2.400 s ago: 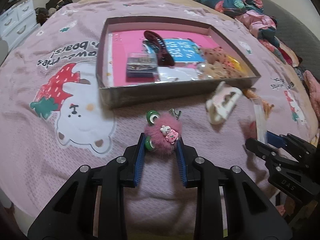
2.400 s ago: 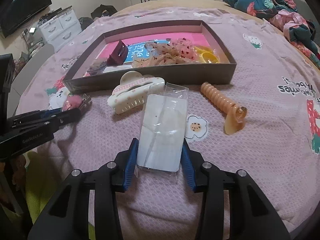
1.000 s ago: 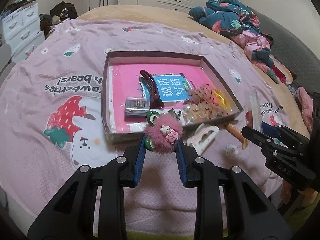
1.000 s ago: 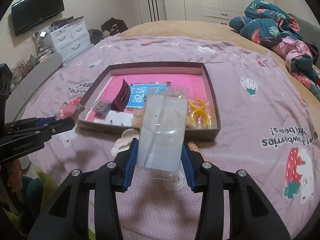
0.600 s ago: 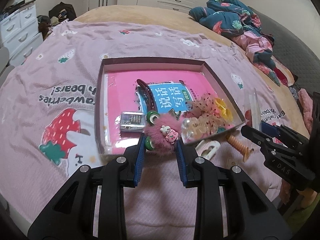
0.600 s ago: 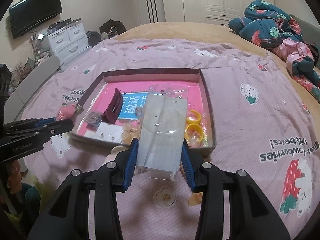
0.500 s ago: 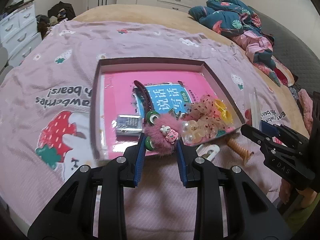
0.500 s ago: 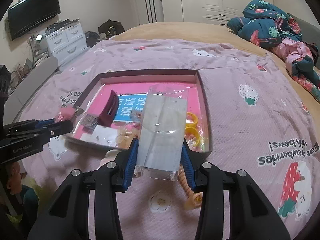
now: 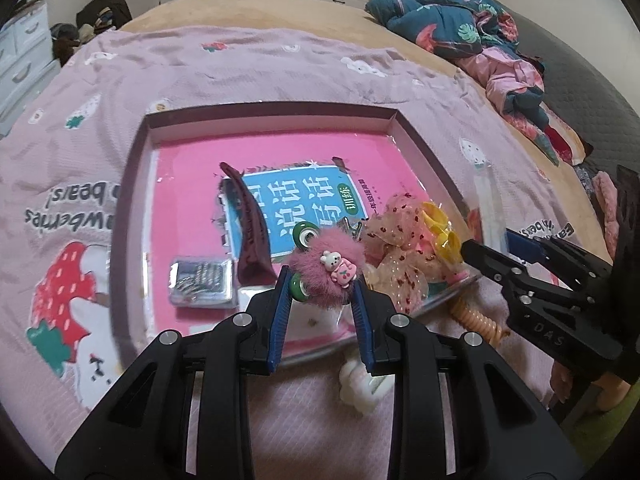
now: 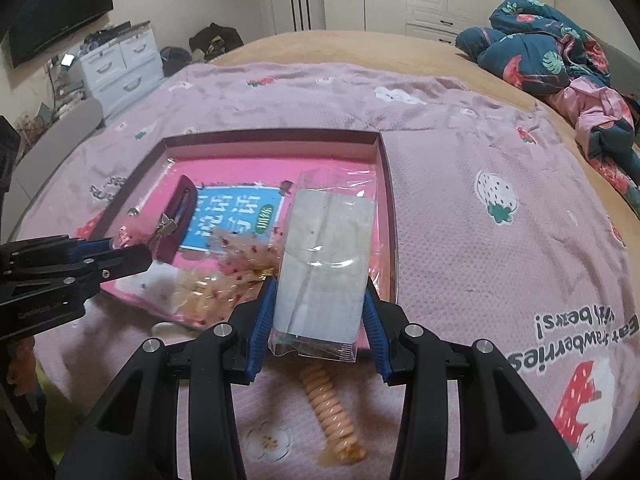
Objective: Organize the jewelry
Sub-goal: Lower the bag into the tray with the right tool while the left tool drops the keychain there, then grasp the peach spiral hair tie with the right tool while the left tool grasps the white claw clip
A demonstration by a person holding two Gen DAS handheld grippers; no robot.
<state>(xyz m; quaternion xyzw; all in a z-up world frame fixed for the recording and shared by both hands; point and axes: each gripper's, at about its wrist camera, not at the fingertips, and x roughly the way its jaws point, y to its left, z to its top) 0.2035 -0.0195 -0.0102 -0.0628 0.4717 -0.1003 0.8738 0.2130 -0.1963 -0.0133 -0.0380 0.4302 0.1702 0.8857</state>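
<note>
My left gripper point(image 9: 322, 280) is shut on a fluffy pink pom-pom hair clip point(image 9: 326, 268) with green beads and holds it above the near part of a brown tray point(image 9: 132, 184). My right gripper point(image 10: 318, 304) is shut on a clear plastic packet point(image 10: 326, 256) and holds it over the tray's point(image 10: 386, 168) near right corner. The tray holds a pink booklet point(image 9: 304, 200), a dark red clip point(image 9: 250, 236), a small clear box point(image 9: 202, 284), a sheer dotted scrunchie point(image 9: 400, 252) and yellow rings point(image 9: 438, 224). The left gripper also shows in the right wrist view point(image 10: 132, 258).
On the pink bedspread point(image 10: 500, 240) near the tray lie a peach spiral hair tie point(image 10: 330, 412) and a white claw clip point(image 9: 358, 388). Heaped clothes point(image 9: 480, 40) lie at the far right. White drawers point(image 10: 120, 68) stand beyond the bed at left.
Both grippers have risen from the bedspread with their items and moved forward over the tray. The tray now sits directly below both.
</note>
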